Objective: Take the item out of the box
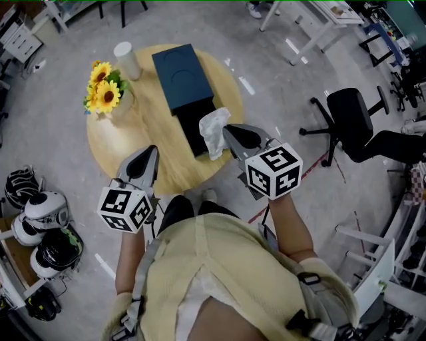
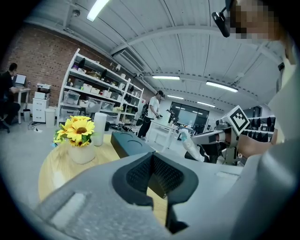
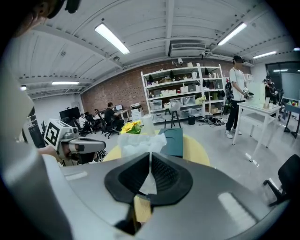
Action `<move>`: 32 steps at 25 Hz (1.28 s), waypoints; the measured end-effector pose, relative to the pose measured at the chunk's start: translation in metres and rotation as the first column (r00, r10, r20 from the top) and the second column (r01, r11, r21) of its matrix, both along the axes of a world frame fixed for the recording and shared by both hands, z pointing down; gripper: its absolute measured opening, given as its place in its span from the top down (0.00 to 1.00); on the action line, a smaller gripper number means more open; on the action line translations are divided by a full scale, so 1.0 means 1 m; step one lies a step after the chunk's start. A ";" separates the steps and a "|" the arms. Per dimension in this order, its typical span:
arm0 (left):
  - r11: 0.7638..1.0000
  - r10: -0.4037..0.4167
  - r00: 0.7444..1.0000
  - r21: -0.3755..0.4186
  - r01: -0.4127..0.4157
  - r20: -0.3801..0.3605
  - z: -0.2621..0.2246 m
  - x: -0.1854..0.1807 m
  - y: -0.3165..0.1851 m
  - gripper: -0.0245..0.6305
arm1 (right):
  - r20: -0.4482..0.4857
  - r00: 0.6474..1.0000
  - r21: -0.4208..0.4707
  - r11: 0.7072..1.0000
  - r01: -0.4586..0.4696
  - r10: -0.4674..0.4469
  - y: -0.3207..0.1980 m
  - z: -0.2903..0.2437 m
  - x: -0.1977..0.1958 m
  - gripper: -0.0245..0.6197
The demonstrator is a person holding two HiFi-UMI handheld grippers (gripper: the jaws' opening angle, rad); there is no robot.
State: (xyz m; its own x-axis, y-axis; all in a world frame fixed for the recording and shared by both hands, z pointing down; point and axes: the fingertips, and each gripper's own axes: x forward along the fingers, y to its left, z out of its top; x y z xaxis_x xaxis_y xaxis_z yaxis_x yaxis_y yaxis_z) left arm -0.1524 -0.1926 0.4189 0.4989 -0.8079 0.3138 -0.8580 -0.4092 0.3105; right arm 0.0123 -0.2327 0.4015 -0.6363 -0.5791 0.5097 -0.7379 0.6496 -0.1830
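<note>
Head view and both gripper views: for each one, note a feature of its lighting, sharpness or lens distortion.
Head view: soft, even light, only faint shadows on the table, the scene bowed towards the edges. Left gripper view: round black border, strong fisheye curve, bright ceiling strip lights, sunflowers crisp. Right gripper view: same black border, glaring lights overhead, white tissue pale with little detail.

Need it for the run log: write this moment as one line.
right claw: shut on crumpled white tissue, above dark blue rectangular box | left claw: shut, empty | task: tissue appears out

No text, label, brand or number is legible anywhere.
</note>
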 end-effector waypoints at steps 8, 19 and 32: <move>0.999 -0.020 1.000 0.025 0.020 0.000 -0.008 0.005 0.011 0.96 | 0.061 0.998 0.012 1.000 0.019 -0.020 0.017 -0.015 0.007 0.94; 0.999 -0.023 1.000 0.032 0.023 0.000 -0.013 0.012 0.012 0.96 | 0.119 0.993 0.030 1.000 0.010 -0.013 0.015 -0.030 0.018 0.95; 0.999 -0.017 1.000 0.050 0.017 0.005 -0.018 0.014 0.008 0.96 | 0.139 0.990 0.076 0.997 0.008 -0.019 0.008 -0.043 0.017 0.94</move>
State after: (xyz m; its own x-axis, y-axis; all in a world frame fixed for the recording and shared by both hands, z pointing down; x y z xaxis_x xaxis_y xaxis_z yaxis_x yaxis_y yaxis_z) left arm -0.1386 -0.1845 0.4005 0.4831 -0.8312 0.2753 -0.8667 -0.4093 0.2852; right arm 0.0295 -0.2244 0.3590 -0.7062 -0.6032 0.3707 -0.6995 0.6753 -0.2337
